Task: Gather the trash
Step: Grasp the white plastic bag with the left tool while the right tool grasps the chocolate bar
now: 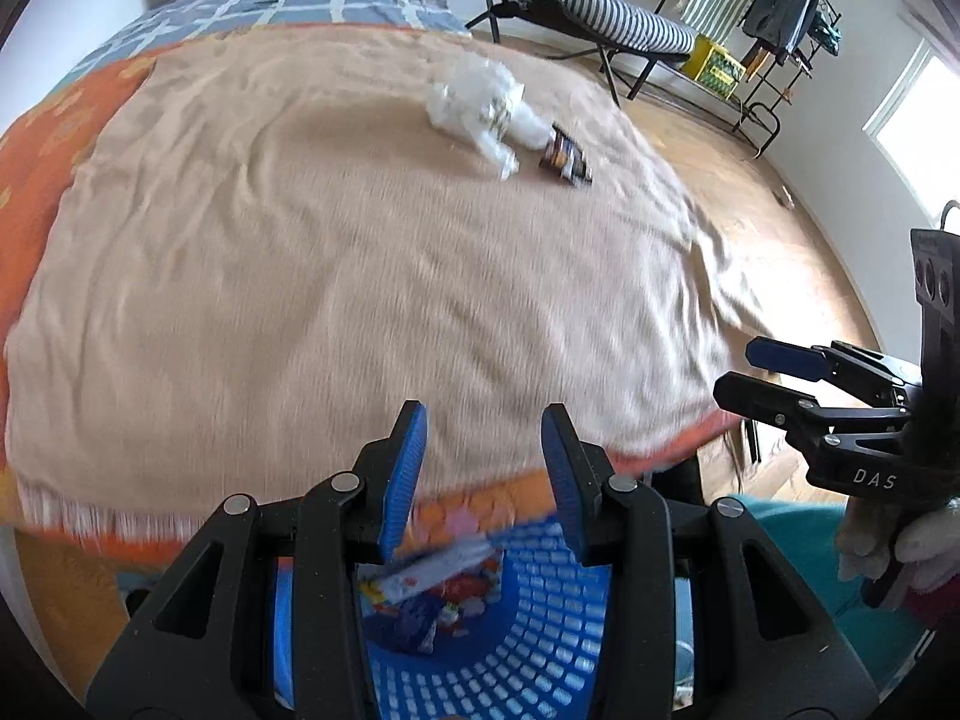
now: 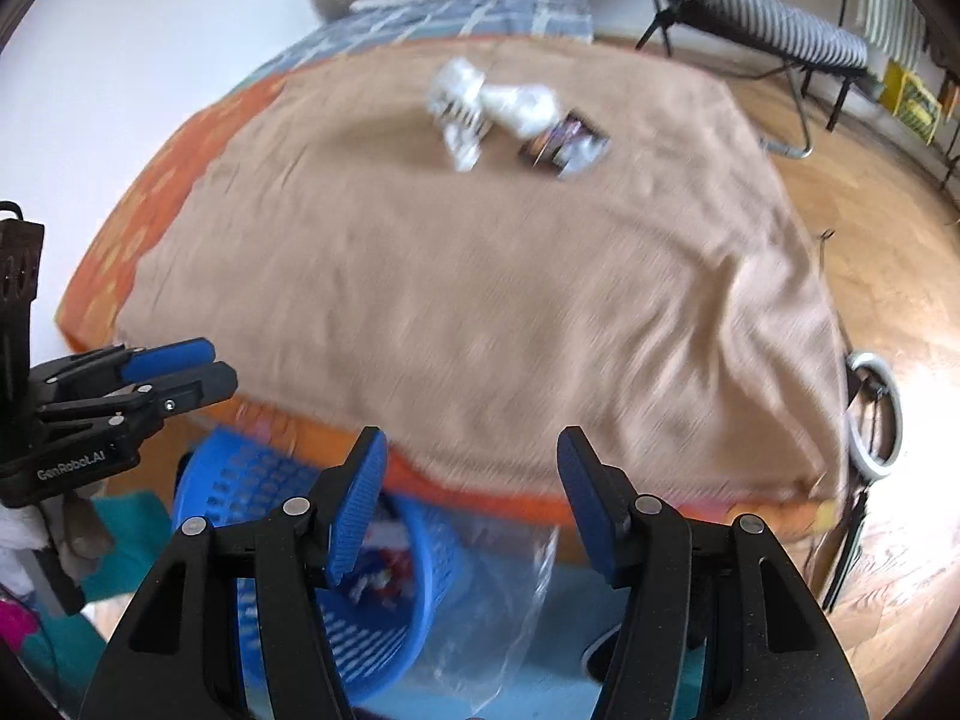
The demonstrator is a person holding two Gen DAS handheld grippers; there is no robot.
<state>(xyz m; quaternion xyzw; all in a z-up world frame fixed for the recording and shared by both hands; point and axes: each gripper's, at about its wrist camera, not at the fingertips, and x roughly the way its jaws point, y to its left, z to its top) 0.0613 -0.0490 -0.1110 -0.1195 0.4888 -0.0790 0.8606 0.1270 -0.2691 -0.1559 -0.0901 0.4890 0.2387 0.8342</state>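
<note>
- Left gripper (image 1: 483, 420): black frame, blue ribbed pads, fingers spread with nothing between them; directly below them sits the blue perforated plastic basket (image 1: 540, 618).
- Right gripper (image 2: 471, 450): same build, fingers spread wide; a clear plastic film bag (image 2: 516, 618) hangs below and behind the tips, and whether it is held cannot be told.
- Basket contents: several printed wrappers (image 1: 432, 594), already collected.
- Remaining trash: crumpled white plastic bag (image 1: 480, 105) and dark foil snack wrapper (image 1: 564, 157), just beside each other, far ahead of both fingertips on the tan blanket (image 1: 300, 270) covering the bed.
- Step in hand, as judged: reaching across for the remaining pieces.
- Handling advice: approach low, pinch only the trash, keep the blanket out of the pads; the white bag looks light and springy, so bite a thick fold; take the flat wrapper by a raised edge.
</note>
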